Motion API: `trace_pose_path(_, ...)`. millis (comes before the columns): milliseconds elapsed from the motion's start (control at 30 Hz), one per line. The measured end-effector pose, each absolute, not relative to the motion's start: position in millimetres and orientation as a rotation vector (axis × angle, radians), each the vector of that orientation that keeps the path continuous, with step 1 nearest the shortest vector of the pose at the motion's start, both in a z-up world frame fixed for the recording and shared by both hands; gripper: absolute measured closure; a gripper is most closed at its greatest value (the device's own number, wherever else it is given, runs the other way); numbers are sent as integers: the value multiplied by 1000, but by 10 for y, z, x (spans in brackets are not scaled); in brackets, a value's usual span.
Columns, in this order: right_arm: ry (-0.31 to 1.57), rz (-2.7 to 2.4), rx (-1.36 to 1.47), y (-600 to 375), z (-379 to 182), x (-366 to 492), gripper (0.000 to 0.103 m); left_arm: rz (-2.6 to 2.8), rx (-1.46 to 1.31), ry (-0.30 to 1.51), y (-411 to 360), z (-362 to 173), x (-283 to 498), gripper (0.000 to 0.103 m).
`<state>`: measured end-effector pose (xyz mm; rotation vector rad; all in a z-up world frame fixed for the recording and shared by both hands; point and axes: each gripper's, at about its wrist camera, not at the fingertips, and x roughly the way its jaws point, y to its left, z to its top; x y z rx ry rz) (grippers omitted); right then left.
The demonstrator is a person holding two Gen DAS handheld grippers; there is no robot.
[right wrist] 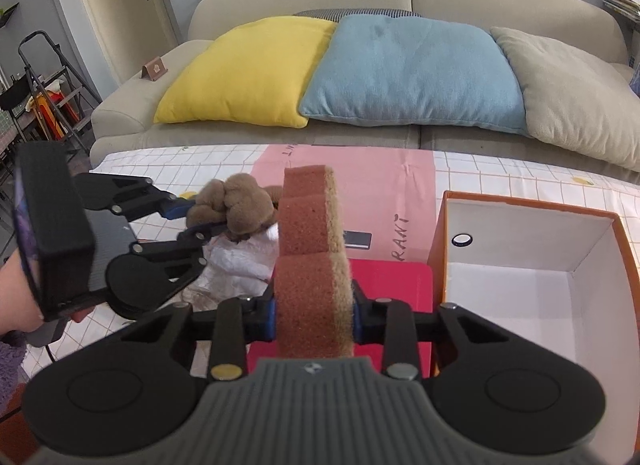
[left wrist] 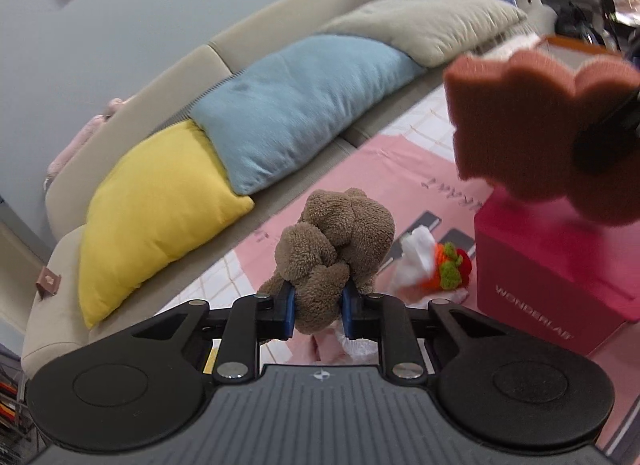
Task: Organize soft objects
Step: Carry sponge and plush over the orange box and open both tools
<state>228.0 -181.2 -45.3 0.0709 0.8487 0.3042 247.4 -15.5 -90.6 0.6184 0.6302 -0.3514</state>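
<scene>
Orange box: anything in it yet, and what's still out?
Nothing visible inside the orange box yet. In hand: left tongs grip the brown plush; right tongs grip the sponge. Left on the table: white crumpled bag and crochet toy.

brown plush toy (left wrist: 336, 241), fuzzy, balled up w/ limbs bunched, pinched at its lower part & held up off the table; reddish-brown sponge (right wrist: 314, 265) w/ wavy edge & tan scrub side, stood upright on edge, clamped at its lower end, raised above the red box (right wrist: 394, 285); orange box (right wrist: 532, 265) w/ white inside sits open just beside it
</scene>
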Motion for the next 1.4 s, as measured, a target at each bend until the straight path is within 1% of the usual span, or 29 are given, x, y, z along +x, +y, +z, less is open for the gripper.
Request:
trace_pose_path(467,727,315,136,-1968,-63,1777,72,-251,328,519,66,117,1672,79)
trace_pose_path(667,674,258,187,-2269,46,1441,72,-247,232,467,-14,364,1352,79)
trace_pose_path(800,659,202,190,-2515,38,1213,72,-309,202,449,-207,473,1194,79)
trace_pose_path(1000,649,90,204,-2980,-29,973,72,-475,210,454,-723,583,1212,79)
trace_pose_path(1133,644,11,194,-3297,-78,919,71,-590,226,505,-1161,549,1336,79)
trace_pose_path(1267,698,-24,214,-3586,-236,1044,71,-689,348,569,-1707,348,1476,79)
trace_pose_path(1400,760,-26,193,-3694,-444,1253,72,-725,529,639,-2184,-34,1598,79)
